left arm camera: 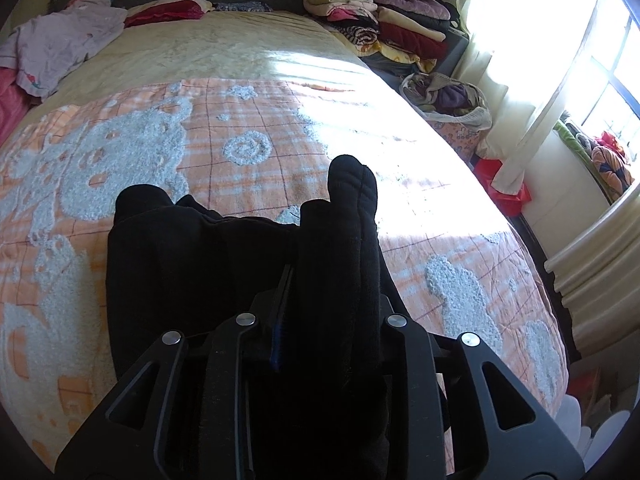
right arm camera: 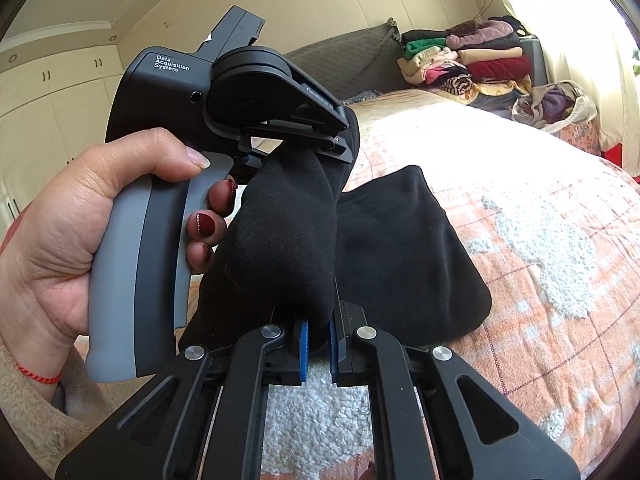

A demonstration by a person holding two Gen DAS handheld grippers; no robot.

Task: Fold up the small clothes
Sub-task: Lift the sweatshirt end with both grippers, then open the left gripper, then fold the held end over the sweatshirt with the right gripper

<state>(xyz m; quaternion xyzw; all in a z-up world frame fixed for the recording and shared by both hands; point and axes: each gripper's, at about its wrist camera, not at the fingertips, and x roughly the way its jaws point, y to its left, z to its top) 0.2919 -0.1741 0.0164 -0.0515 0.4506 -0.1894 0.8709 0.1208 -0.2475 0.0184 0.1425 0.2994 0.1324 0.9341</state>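
The black sock [right arm camera: 288, 232], soft and limp, is pinched at opposite ends by the left tool [right arm camera: 304, 148] and right tool [right arm camera: 318, 344].

I counted two black socks [right arm camera: 404, 256]: one lay flat on the bed and the other [right arm camera: 288, 220] hung stretched between the tools. There were two grippers, the left gripper [right arm camera: 296, 148] and the right gripper [right arm camera: 318, 344], and each had two fingers. One hand [right arm camera: 80, 236] showed, wrapped around one grey handle [right arm camera: 120, 280], with three dark red painted nails in sight and one thin red thread at the wrist. One orange checked blanket [left arm camera: 248, 128] covered one bed. Against the far wall stood one stack of folded clothes [left arm camera: 376, 16], too many to count, and beside it one bag of clothes [left arm camera: 448, 100]. One loose lilac garment [left arm camera: 60, 48] lay at the far left.
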